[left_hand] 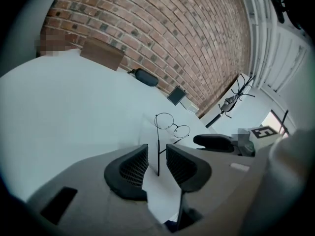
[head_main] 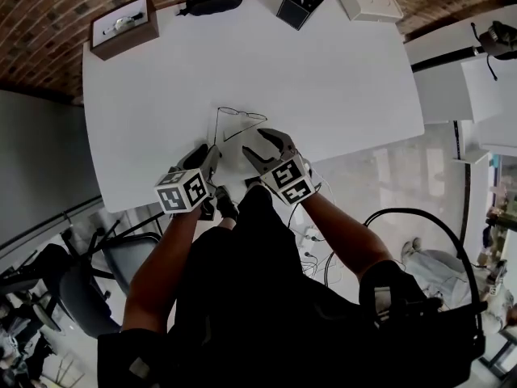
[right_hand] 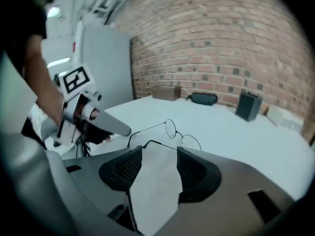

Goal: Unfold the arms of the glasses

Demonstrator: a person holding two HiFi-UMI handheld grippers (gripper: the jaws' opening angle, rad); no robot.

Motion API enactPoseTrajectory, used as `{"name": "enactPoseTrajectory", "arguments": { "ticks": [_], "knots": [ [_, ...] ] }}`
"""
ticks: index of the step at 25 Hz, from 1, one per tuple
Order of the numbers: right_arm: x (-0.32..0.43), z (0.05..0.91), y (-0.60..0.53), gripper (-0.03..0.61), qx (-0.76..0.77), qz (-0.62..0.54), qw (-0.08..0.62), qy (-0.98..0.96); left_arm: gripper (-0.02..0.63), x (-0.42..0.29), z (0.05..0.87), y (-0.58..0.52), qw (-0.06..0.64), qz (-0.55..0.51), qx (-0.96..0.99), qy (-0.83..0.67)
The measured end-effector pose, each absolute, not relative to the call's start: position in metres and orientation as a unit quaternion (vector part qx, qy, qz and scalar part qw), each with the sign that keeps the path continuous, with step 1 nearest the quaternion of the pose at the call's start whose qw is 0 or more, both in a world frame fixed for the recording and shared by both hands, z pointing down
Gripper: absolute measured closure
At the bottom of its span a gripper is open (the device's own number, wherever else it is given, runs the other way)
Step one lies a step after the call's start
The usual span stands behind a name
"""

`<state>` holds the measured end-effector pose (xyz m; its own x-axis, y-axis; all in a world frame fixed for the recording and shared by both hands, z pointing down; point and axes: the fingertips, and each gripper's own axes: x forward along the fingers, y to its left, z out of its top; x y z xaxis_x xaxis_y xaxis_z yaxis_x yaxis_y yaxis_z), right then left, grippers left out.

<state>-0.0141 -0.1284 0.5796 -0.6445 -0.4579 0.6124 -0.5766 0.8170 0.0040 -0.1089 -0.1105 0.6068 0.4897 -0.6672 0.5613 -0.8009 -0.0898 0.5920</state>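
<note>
Thin round wire glasses (head_main: 240, 118) lie on the white table (head_main: 323, 71) just beyond both grippers. In the left gripper view one arm of the glasses (left_hand: 158, 154) runs straight back between the two pads, with a gap on each side. My left gripper (head_main: 208, 158) is open around that arm. My right gripper (head_main: 265, 145) stands open to its right. In the right gripper view the curved tip of the other arm (right_hand: 147, 143) lies at the jaw tips, and the lenses (right_hand: 172, 128) sit just beyond. Neither gripper presses on the frame.
Along the table's far edge stand a brown box (head_main: 123, 24), a black case (head_main: 212, 0), a small black box (head_main: 299, 5) and a white box (head_main: 369, 1). The near table edge lies just under the grippers. Another white desk (head_main: 485, 95) stands at the right.
</note>
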Motion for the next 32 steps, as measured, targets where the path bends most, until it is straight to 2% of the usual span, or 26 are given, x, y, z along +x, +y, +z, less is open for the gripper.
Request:
{"name": "enactPoseTrajectory", "arguments": {
  "ticks": [7, 13, 15, 18, 21, 25, 32],
  "knots": [
    [-0.02, 0.605, -0.134, 0.374, 0.39, 0.383, 0.227, -0.806, 0.497, -0.106, 0.606, -0.121, 0.432, 0.102, 0.744, -0.499],
    [-0.025, 0.613, -0.147, 0.374, 0.446, 0.485, 0.183, -0.729, 0.497, -0.1, 0.616, -0.13, 0.412, 0.122, 0.756, -0.494],
    [-0.026, 0.617, -0.15, 0.377, 0.457, 0.502, 0.182, -0.711, 0.497, -0.098, 0.616, -0.13, 0.41, 0.14, 0.752, -0.496],
    [-0.028, 0.62, -0.153, 0.423, 0.463, 0.516, 0.178, -0.699, 0.506, -0.099, 0.617, -0.13, 0.41, 0.169, 0.742, -0.503],
    [-0.031, 0.618, -0.156, 0.479, 0.45, 0.519, 0.179, -0.704, 0.54, -0.098, 0.617, -0.134, 0.404, 0.173, 0.741, -0.507],
    [-0.038, 0.618, -0.155, 0.507, 0.403, 0.526, 0.199, -0.722, 0.588, -0.103, 0.615, -0.141, 0.391, 0.176, 0.733, -0.527],
    [-0.038, 0.618, -0.157, 0.508, 0.31, 0.477, 0.277, -0.775, 0.59, -0.119, 0.615, -0.153, 0.381, 0.177, 0.71, -0.565]
  ]
}}
